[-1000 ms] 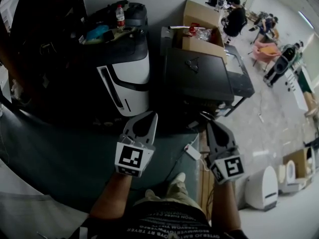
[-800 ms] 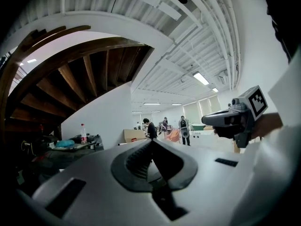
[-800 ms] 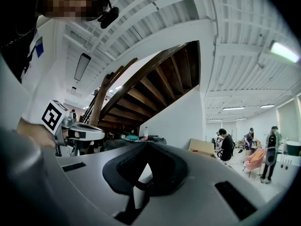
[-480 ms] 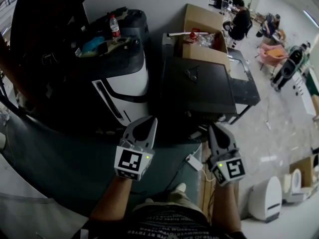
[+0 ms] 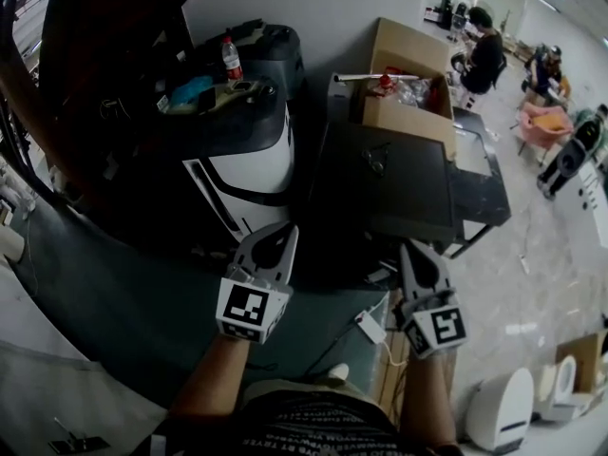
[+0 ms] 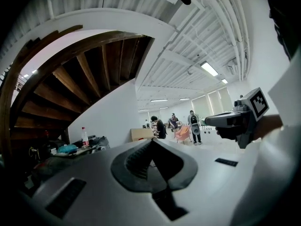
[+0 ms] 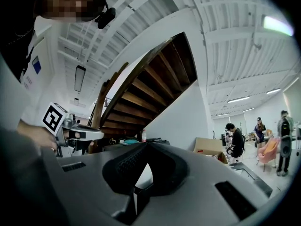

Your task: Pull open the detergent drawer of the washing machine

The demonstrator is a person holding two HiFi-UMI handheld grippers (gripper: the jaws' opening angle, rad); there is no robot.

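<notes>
A white-and-black appliance (image 5: 252,160) stands ahead, with a dark boxy machine (image 5: 389,174) to its right; I cannot make out a detergent drawer on either. Both grippers are held out level in front of the person, short of the machines and touching nothing. My left gripper (image 5: 276,238) points at the foot of the white appliance, its jaws shut and empty (image 6: 151,143). My right gripper (image 5: 414,253) points at the dark machine's lower front, also shut with nothing between its jaws (image 7: 146,145). Each gripper shows in the other's view: the right gripper (image 6: 237,120) and the left gripper (image 7: 70,132).
A red-capped bottle (image 5: 231,57) and clutter lie on the white appliance. An open cardboard box (image 5: 413,74) sits on the dark machine. A white power strip (image 5: 369,326) with cables lies on the floor between the grippers. A dark wooden staircase (image 6: 70,79) rises at the left. People (image 5: 484,50) stand far back right.
The person has stepped along with both grippers held out; the two machines have slid rightwards and look nearer in the head view. Both jaws stay shut.
</notes>
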